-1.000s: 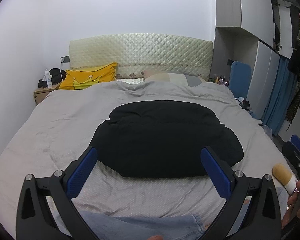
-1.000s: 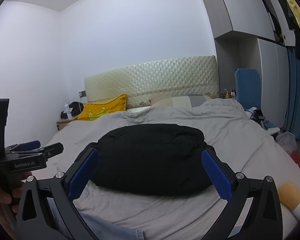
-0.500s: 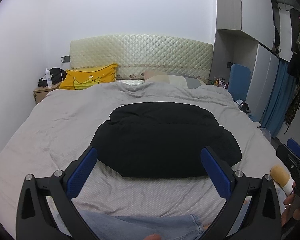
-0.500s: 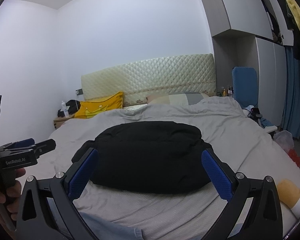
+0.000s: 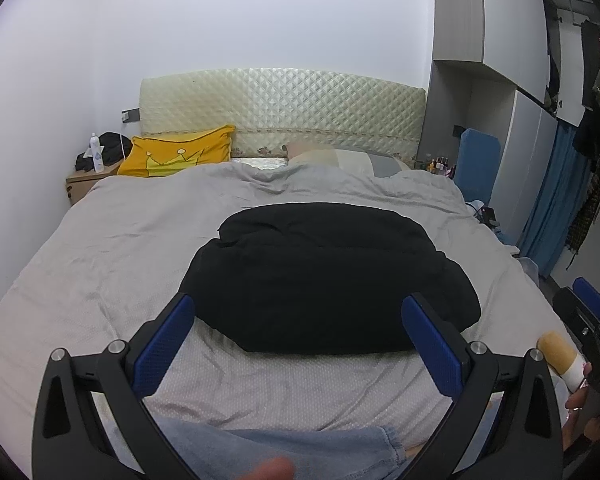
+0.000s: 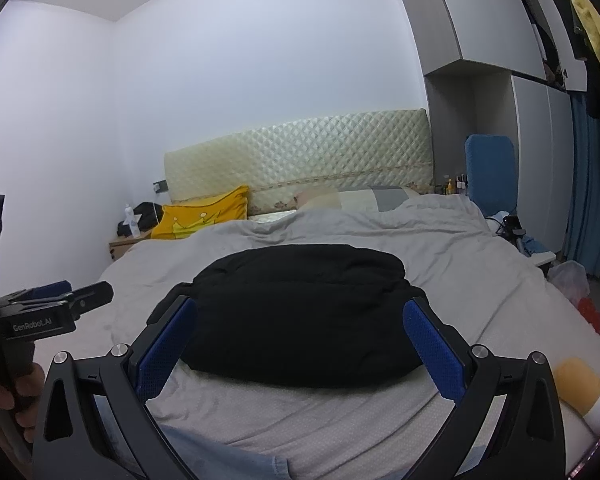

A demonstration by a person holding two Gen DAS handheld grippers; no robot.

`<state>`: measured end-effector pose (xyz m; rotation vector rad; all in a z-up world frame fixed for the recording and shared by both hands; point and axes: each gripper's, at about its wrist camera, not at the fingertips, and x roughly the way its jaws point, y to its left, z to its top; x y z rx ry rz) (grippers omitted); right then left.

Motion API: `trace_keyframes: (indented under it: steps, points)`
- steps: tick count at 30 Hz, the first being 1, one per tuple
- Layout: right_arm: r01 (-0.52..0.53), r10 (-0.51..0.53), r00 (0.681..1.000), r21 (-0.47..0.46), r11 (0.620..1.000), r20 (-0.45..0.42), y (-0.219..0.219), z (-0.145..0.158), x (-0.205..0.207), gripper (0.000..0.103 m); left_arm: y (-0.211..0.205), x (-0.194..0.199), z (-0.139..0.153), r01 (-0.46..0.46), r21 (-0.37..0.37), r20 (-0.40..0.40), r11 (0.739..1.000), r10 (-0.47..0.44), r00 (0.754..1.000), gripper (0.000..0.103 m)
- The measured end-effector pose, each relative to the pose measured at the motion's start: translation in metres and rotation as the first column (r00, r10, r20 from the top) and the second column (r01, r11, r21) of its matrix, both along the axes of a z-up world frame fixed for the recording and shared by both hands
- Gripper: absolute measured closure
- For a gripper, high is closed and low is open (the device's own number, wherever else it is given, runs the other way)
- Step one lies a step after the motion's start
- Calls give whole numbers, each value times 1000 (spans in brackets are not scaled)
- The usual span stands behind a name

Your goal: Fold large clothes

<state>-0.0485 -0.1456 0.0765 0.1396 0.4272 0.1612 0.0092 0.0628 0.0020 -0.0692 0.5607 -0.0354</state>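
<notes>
A black padded jacket (image 5: pixel 324 276), folded into a thick bundle, is lying in the middle of the grey bedspread (image 5: pixel 100 264), filling the centre of both wrist views. The left gripper (image 5: pixel 300 344) is hovering above the near edge of the bed at 6 o'clock, its blue-padded fingers (image 5: pixel 162 346) spread wide and gripping nothing. The right gripper (image 6: pixel 300 344) is likewise gaping wide and empty, held off the cloth at 6 o'clock. A yellow crown-print pillow (image 5: pixel 176 158) is resting by the quilted headboard (image 5: pixel 284 114) at 11 o'clock. A yellow-and-white cylindrical cushion (image 6: pixel 584 390) is sitting at 4 o'clock. Light-blue denim (image 5: pixel 292 446) is showing at 6 o'clock.
</notes>
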Motion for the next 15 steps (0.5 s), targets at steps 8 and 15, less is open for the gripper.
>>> trace_keyframes:
  steps: [8,15]
  points:
    - [7,-7,1000,-9,1000,-11,0,-1,3,0,-2,-1,0,5,1,-1,1000,-5,1000,0]
    - [10,-10,1000,-16,1000,-9,1,-2,2,0,-2,-1,0,16,-4,1,1000,-16,1000,0]
